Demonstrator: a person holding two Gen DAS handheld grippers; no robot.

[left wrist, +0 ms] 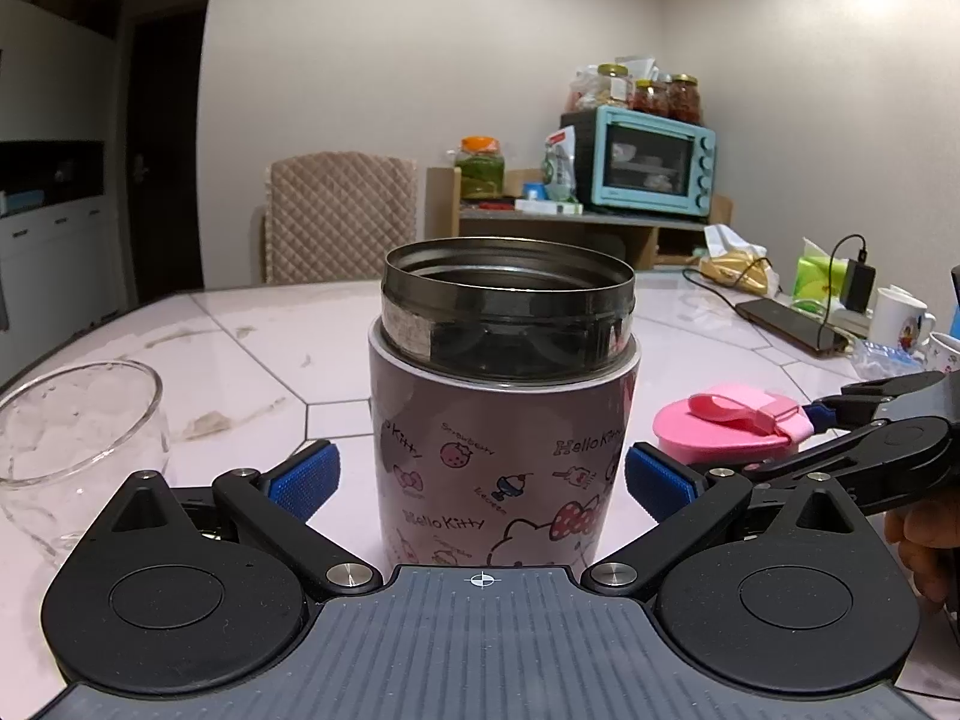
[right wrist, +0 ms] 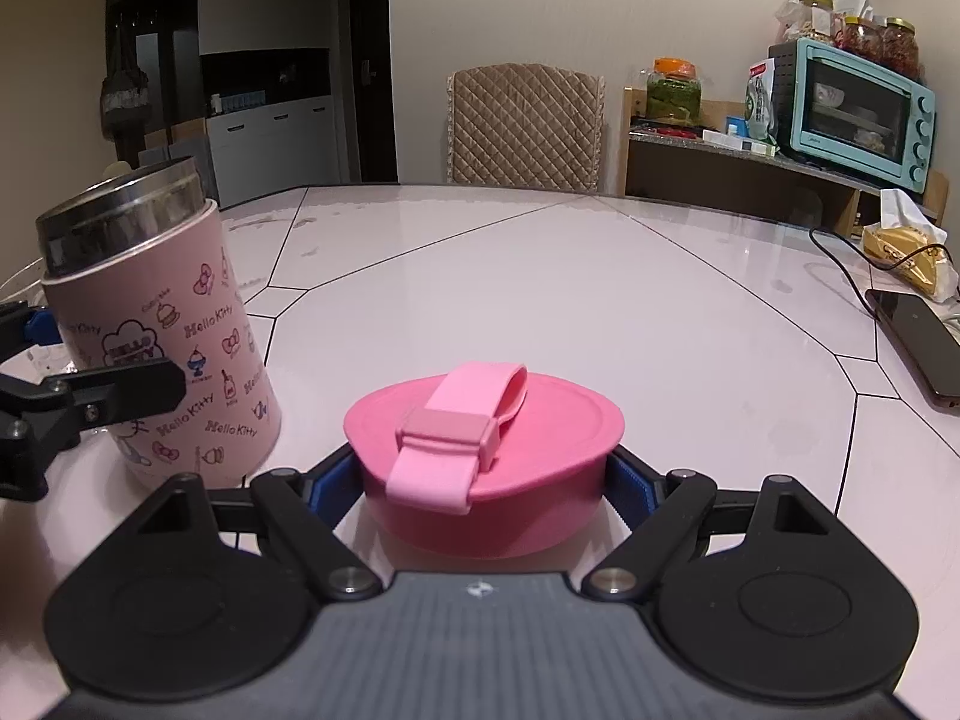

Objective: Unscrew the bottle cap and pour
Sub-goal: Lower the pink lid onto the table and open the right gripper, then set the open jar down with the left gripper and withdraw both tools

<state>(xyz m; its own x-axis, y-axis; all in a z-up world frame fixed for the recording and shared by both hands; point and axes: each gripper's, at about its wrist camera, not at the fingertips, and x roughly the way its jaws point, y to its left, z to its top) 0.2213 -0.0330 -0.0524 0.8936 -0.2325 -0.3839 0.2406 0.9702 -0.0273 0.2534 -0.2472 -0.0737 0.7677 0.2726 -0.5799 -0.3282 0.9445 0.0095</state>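
A pink Hello Kitty jar (left wrist: 504, 468) stands upright on the table with its steel mouth uncovered. It sits between the blue pads of my left gripper (left wrist: 480, 480), and a strip of table shows between the left pad (left wrist: 306, 480) and the jar wall, so the jaws are open. The jar (right wrist: 174, 360) also appears at the left of the right wrist view. My right gripper (right wrist: 486, 474) is shut on the pink cap (right wrist: 480, 456) with its strap on top, held low at the table surface to the right of the jar. From the left wrist view the cap (left wrist: 720, 426) lies beside the jar.
A clear glass bowl (left wrist: 78, 438) stands left of the jar. A phone (right wrist: 918, 342) on a cable, mugs (left wrist: 900, 318) and snack packs lie along the table's right side. Behind the table are a quilted chair (right wrist: 525, 126) and a teal oven (right wrist: 852, 114).
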